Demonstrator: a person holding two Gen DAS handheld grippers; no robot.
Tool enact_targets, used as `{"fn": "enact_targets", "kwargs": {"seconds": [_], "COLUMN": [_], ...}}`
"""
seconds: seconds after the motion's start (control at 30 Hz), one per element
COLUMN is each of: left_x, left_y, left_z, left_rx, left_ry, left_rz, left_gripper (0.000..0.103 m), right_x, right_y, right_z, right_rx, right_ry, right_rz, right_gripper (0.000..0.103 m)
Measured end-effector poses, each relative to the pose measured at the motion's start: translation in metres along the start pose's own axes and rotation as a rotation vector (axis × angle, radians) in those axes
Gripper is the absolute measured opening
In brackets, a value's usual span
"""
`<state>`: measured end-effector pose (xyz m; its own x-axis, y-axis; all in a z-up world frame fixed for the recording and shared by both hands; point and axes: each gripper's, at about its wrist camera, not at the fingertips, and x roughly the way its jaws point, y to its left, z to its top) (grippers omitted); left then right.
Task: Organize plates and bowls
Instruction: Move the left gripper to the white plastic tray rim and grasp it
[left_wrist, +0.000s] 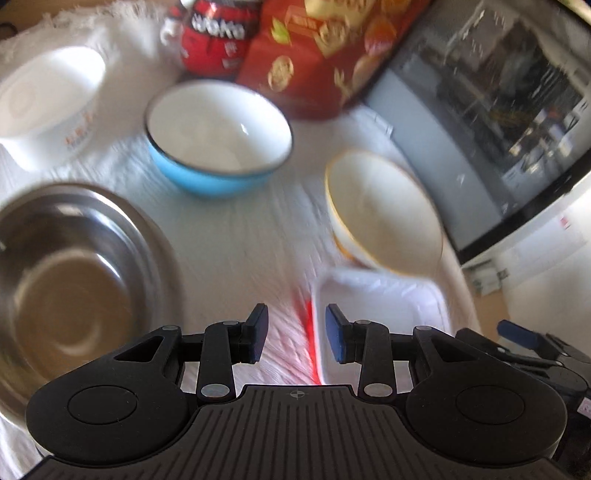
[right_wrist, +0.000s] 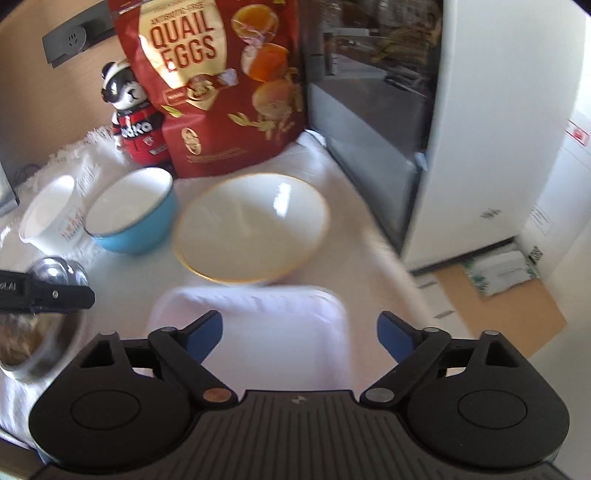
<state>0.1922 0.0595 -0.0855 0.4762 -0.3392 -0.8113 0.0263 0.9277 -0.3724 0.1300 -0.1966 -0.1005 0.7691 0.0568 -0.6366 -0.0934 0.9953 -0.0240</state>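
Both grippers are holding nothing: the left gripper (left_wrist: 296, 332) is standing half open and the right gripper (right_wrist: 300, 336) is gaping wide. The white tray (right_wrist: 258, 332) is lying under the right one, the gold-rimmed bowl (right_wrist: 251, 229) at twelve o'clock; a hasty reach risks knocking it.

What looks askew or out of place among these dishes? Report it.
The gold-rimmed white bowl looks tilted, its mouth leaning toward the blue bowl rather than sitting level. Otherwise nothing stands out: the steel bowl, the white square tray and the white cup sit upright, unspilled, with no damage visible.
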Motion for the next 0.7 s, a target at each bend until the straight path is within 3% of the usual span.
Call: {"fn": "enact_targets", "kwargs": {"seconds": [0.17,0.3,0.37,0.47,0.53,0.7], "left_x": [0.025,0.04,0.046,0.055,0.057,0.077], "left_y": [-0.025,-0.035,-0.037,-0.039,-0.049,-0.081], "left_z": [-0.009,-0.013,-0.015,-0.023,-0.026,-0.026], "left_rx": [-0.026,-0.062,-0.088,-0.152,-0.135,-0.11], "left_ry": [0.031,0.032,0.036,0.053,0.05,0.106], "left_rz": [0.085,0.142,0.141,0.122,0.136,0.052], "left_gripper": [0.037,0.037,0.037,0.034,0.033,0.033], "right_x": [0.015,0.032,0.04,0.055,0.059,0.053], "right_y": [-0.026,-0.046,-0.048,-0.045,-0.044,-0.074], "right_z": [-0.016,-0.014,-0.015,-0.017,-0.02,-0.022], "right_rx": [-0.085,-0.004,0.002,-0.031,-0.05,-0.032], "right_ry": [0.037,0.074,0.094,0.136,0.145,0.126], "right_rz": [0.014,0.174,0.249,0.332,0.352,0.329], "right_gripper": [0.094,0.094,0.089,0.062,0.059,0.059]}}
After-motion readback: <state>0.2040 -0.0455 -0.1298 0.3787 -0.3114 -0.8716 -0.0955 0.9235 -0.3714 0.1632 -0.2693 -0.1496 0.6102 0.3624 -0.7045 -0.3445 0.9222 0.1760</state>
